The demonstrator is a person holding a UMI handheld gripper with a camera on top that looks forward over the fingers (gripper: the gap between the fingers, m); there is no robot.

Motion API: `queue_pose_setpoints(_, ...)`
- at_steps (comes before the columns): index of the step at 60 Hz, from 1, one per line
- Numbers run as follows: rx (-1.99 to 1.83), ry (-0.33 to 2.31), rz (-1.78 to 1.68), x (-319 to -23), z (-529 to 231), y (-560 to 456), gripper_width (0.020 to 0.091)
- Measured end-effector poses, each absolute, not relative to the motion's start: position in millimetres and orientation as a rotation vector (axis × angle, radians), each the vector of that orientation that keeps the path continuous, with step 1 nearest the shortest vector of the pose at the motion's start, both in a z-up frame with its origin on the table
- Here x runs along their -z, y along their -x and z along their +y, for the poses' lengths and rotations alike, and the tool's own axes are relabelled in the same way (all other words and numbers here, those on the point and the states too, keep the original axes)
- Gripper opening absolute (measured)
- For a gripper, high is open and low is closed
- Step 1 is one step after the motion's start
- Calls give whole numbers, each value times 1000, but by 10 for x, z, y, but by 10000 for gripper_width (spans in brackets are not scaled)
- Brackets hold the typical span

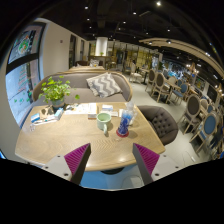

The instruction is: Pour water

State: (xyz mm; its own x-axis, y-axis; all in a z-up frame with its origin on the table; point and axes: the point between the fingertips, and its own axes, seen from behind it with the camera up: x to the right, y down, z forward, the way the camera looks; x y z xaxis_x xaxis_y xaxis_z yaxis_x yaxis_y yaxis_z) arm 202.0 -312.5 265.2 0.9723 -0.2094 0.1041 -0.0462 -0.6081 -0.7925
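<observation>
Gripper view: claw (111, 160) spread, empty, low centre; cup (104, 121) and bottle (124, 122) mid-frame on table (60, 145) stand close, risking a knock

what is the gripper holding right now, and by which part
Nothing is held. The gripper is open with empty space between its fingers, and the green cup and blue bottle stand on the table beyond them.
</observation>
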Motion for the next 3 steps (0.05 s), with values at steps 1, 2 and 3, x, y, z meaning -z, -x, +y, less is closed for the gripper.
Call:
queue_pose_setpoints(1,232,2216,180,-2658,-3131,-2013,856)
queue_pose_setpoints(2,228,2214,183,-2635,-3096,-1991,856)
queue_pose_setpoints(3,222,2215,186,-2637,-3093,-1977,855)
